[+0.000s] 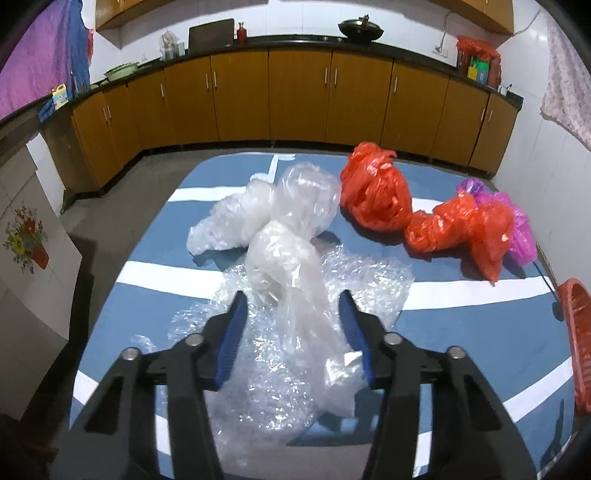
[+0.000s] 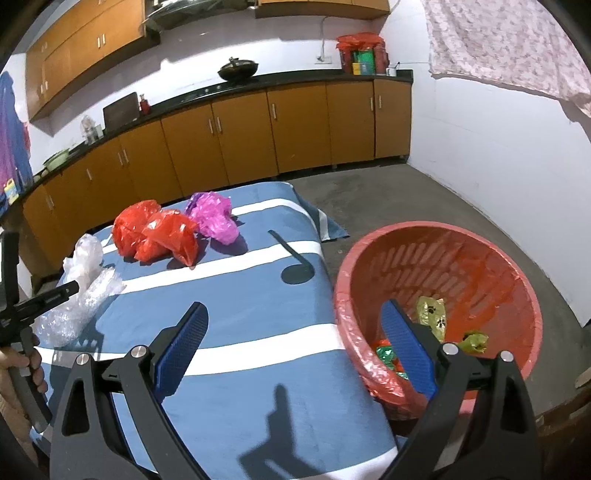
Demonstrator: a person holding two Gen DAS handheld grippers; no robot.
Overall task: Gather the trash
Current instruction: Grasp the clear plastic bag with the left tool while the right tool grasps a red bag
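left tongs (image 1: 293,306): blue pads astride a clear bag (image 1: 291,280); bag lies between the pads, right pad (image 1: 354,332) looks to touch its edge, left pad apart from it; whether it is gripped, cannot tell; a hand (image 2: 26,373) holds these tongs at the left edge of the right view

right tongs (image 2: 295,321): wide apart, nothing between the pads; left pad over the blue cloth, right pad (image 2: 406,350) over the basket rim

clear bag: crumpled, on top of bubble wrap (image 1: 258,369); a second clear wad (image 1: 266,206) lies just beyond it, touching

bubble wrap: flat on the cloth, spread under the clear bag and both left pads

red bags: one (image 1: 375,192) near the far middle of the cloth; another (image 1: 465,232) to its right, the two touching

pink bag (image 1: 517,221): behind the right red bag, against it, near the cloth's right edge

worktop (image 2: 258,295): covered by a blue cloth with white stripes; all loose bags lie on its far half

basket (image 2: 424,236): red, slotted wall, lined with red film, on the floor just beside the worktop's right edge; holds green wrappers (image 2: 432,314) and something red-green at the bottom

background: orange cabinets (image 1: 295,96) under a dark counter; a wok (image 1: 360,27) on it
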